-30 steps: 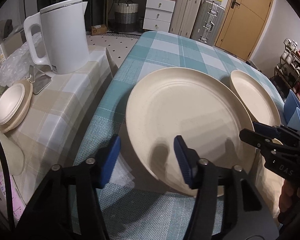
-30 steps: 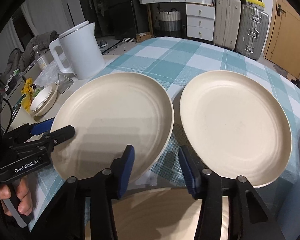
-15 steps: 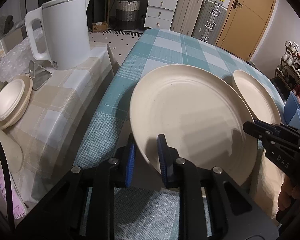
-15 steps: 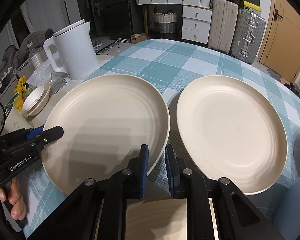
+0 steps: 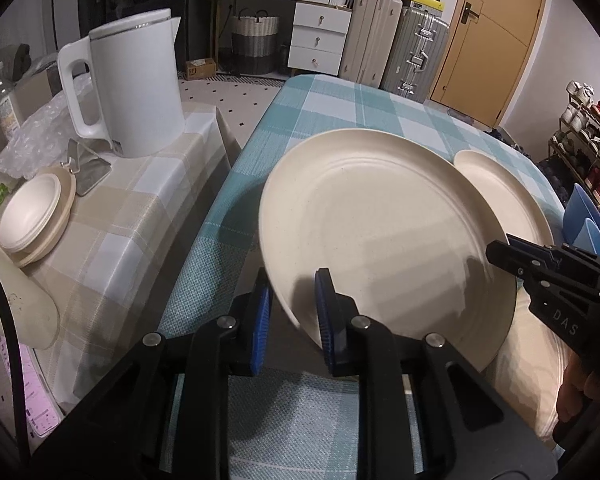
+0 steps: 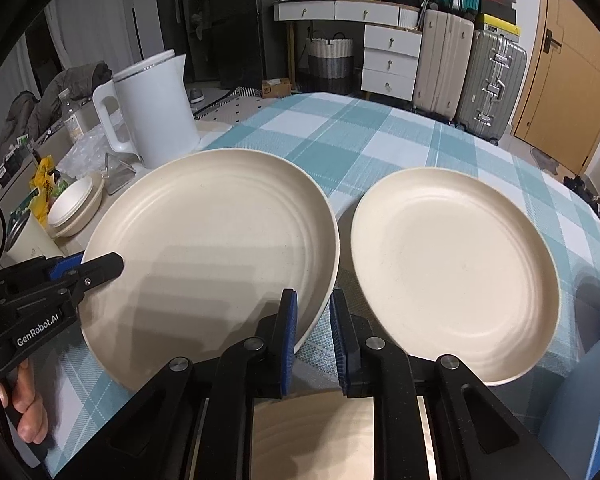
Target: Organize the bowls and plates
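Both the left gripper and right gripper pinch opposite rims of the large cream round plate, its twin cream plate lying rightward (nearer the right gripper).

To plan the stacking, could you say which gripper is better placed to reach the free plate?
Right: the right gripper clamps the held plate's rim beside the free plate; the left gripper clamps its far side.

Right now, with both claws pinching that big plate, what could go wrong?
Both the left claw and right claw pinch only the thin rim of the left plate, so it may slip or tilt. It sits very close to the other plate; lifting unevenly could knock the two together.
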A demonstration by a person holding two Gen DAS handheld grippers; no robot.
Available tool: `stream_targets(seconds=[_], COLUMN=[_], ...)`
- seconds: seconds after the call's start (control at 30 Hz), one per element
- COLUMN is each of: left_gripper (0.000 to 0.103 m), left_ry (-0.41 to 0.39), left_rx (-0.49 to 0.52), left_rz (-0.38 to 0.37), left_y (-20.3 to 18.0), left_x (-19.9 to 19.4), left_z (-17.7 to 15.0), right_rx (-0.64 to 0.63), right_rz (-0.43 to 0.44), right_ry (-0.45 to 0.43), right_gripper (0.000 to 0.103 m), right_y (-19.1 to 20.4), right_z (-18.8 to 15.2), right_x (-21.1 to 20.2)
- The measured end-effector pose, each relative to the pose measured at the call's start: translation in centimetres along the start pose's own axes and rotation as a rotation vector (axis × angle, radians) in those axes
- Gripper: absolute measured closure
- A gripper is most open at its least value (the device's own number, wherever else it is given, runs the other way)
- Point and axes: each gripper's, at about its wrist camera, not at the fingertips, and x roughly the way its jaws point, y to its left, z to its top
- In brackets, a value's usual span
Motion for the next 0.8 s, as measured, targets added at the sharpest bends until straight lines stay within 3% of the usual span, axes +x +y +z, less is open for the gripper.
stream_targets(seconds=[0.8], left_gripper=[0.084], left_ry=[-0.036], left_rx=[0.11], left_rz=[-0.051], left_y=[-5.7], left_x=[-4.4], left_z=[-0.3], right_rx=[0.045], right_rz=[-0.045], right_ry=[-0.07], right_gripper=[0.086], right_y=[-2.5], right_z=[-1.5], right_x=[-6.6])
